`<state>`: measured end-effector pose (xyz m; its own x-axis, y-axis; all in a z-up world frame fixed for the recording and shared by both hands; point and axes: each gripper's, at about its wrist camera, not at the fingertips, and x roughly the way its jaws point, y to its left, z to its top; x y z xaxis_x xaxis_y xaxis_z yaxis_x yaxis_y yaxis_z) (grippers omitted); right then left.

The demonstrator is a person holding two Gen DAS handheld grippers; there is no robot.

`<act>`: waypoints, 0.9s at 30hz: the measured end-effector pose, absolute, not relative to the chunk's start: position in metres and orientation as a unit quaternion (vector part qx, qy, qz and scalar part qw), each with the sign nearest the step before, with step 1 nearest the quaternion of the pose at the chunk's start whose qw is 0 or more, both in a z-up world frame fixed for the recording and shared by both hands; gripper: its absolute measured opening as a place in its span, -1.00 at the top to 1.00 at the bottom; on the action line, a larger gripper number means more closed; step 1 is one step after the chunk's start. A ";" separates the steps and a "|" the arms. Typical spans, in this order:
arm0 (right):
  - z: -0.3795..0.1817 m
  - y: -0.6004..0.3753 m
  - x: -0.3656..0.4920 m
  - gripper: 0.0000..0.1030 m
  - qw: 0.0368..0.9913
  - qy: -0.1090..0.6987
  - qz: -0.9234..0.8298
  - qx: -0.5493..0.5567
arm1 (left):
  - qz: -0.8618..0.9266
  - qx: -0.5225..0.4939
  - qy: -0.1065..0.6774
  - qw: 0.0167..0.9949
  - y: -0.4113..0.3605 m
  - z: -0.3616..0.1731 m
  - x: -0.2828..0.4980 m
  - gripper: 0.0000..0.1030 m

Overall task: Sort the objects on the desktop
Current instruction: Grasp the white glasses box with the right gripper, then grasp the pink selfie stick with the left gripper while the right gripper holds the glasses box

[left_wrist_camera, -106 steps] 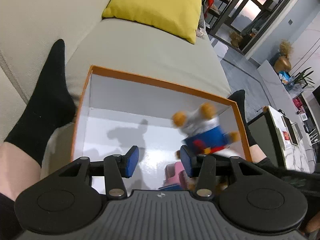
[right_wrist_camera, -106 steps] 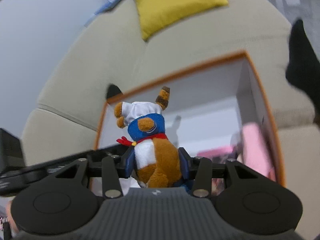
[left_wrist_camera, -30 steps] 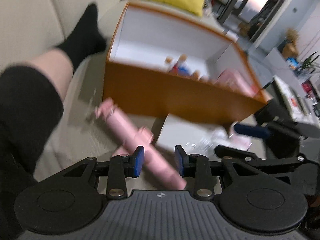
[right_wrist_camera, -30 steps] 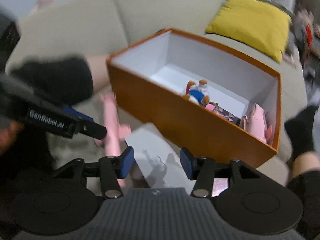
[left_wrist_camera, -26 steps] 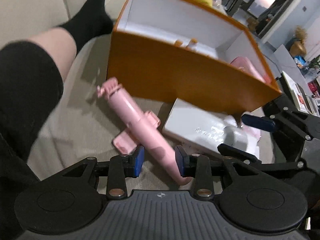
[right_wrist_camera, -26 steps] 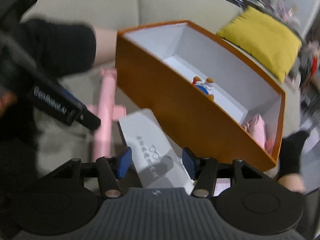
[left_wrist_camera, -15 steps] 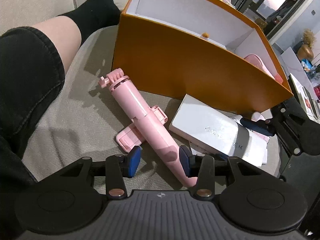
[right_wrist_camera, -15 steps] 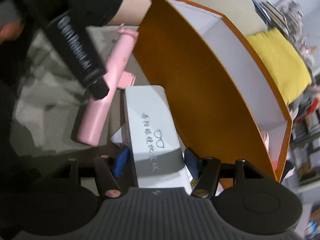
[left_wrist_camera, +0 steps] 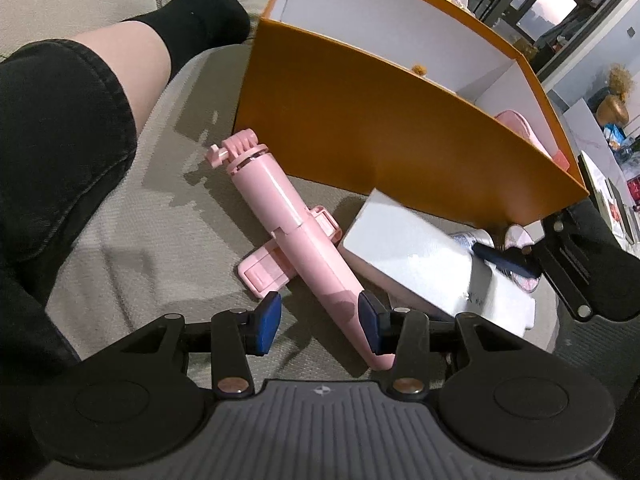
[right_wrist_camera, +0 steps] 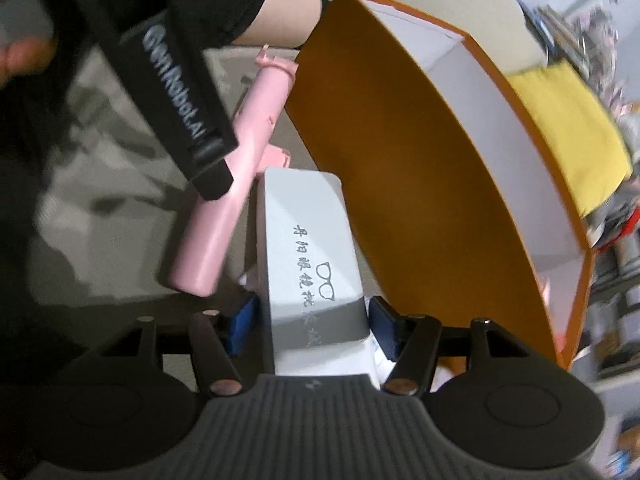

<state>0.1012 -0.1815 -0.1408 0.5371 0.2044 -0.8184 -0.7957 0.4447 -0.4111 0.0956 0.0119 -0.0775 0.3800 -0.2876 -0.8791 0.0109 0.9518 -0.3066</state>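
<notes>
A pink selfie stick (left_wrist_camera: pixel 296 232) lies on the beige sofa seat in front of the orange box (left_wrist_camera: pixel 360 136). My left gripper (left_wrist_camera: pixel 318 326) is open, its blue pads on either side of the stick's handle end. A white glasses case (right_wrist_camera: pixel 310 264) lies beside the stick. My right gripper (right_wrist_camera: pixel 312 326) is open and straddles the case, pads close to its sides. The right gripper also shows in the left wrist view (left_wrist_camera: pixel 560 256). The box (right_wrist_camera: pixel 440 184) holds a plush toy (left_wrist_camera: pixel 418 69) and a pink item (left_wrist_camera: pixel 520 128).
A leg in black shorts and a black sock (left_wrist_camera: pixel 200 20) lies left of the box. A yellow pillow (right_wrist_camera: pixel 572 128) sits beyond it. Small items (left_wrist_camera: pixel 516 240) lie under the case's right end. A room with furniture is at far right.
Both grippers left the box and dropped to the sofa seat. The left moved in around the selfie stick's handle and opened wider. The right closed in over the glasses case.
</notes>
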 end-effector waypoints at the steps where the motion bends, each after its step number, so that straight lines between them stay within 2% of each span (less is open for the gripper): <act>1: -0.136 -0.184 0.103 -0.20 0.775 0.367 0.328 -0.395 | -0.091 -0.128 0.549 0.821 0.013 -0.077 0.095 0.05; 8: -0.113 -0.209 0.138 -0.20 0.798 0.479 0.328 -0.161 | -0.086 -0.139 0.547 0.821 0.024 -0.073 0.092 0.05; 14: -0.125 -0.242 0.167 -0.21 0.780 0.546 0.305 0.020 | -0.085 -0.142 0.555 0.815 0.028 -0.075 0.091 0.05; 17: -0.134 -0.253 0.175 -0.21 0.767 0.568 0.292 0.062 | -0.086 -0.140 0.559 0.813 0.025 -0.077 0.091 0.05; 27: -0.139 -0.264 0.164 -0.21 0.770 0.578 0.260 0.072 | -0.090 -0.133 0.567 0.808 0.018 -0.081 0.092 0.05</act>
